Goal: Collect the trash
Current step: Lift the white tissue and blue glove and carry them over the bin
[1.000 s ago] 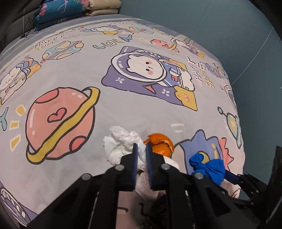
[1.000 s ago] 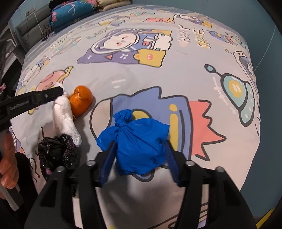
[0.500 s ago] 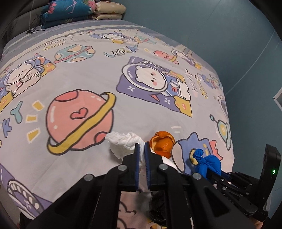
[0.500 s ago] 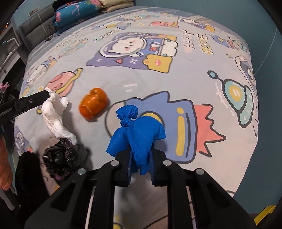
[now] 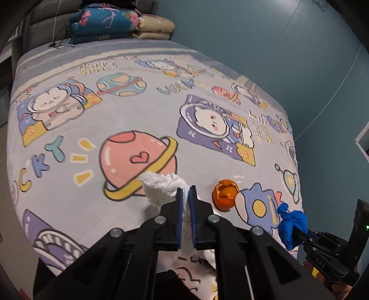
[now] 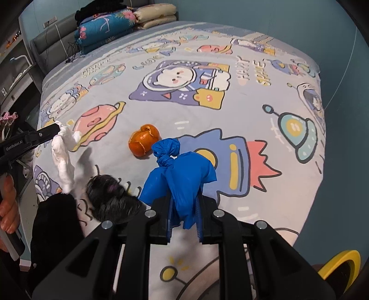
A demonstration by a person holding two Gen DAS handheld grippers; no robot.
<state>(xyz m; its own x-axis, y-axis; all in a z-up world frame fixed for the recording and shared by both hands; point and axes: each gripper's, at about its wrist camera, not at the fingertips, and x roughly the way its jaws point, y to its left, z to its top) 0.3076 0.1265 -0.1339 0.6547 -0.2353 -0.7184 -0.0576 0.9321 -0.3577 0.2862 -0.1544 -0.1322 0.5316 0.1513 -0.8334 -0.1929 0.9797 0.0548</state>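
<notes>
My left gripper [image 5: 186,191] is shut on a crumpled white tissue [image 5: 161,188] and holds it above the bed; in the right wrist view that tissue [image 6: 62,159] dangles from the left gripper [image 6: 56,129]. My right gripper [image 6: 183,203] is shut on a knotted blue plastic bag [image 6: 180,170], lifted off the sheet; the bag [image 5: 291,225] also shows at the lower right of the left wrist view. An orange peel [image 6: 144,143] lies on the cartoon-print bedsheet [image 6: 253,110] between the two grippers. A crumpled black bag [image 6: 110,198] lies near the bed's front edge.
Folded quilts and pillows [image 5: 120,22] are stacked at the head of the bed. A teal wall [image 5: 288,46] runs along the bed's right side. A person's hand [image 6: 9,207] holds the left gripper's handle. A yellow rim [image 6: 339,267] shows at the lower right.
The right jaws closed on the blue bag and lifted it off the sheet. The left gripper rose and drew back with the tissue, leaving the orange peel on the bed.
</notes>
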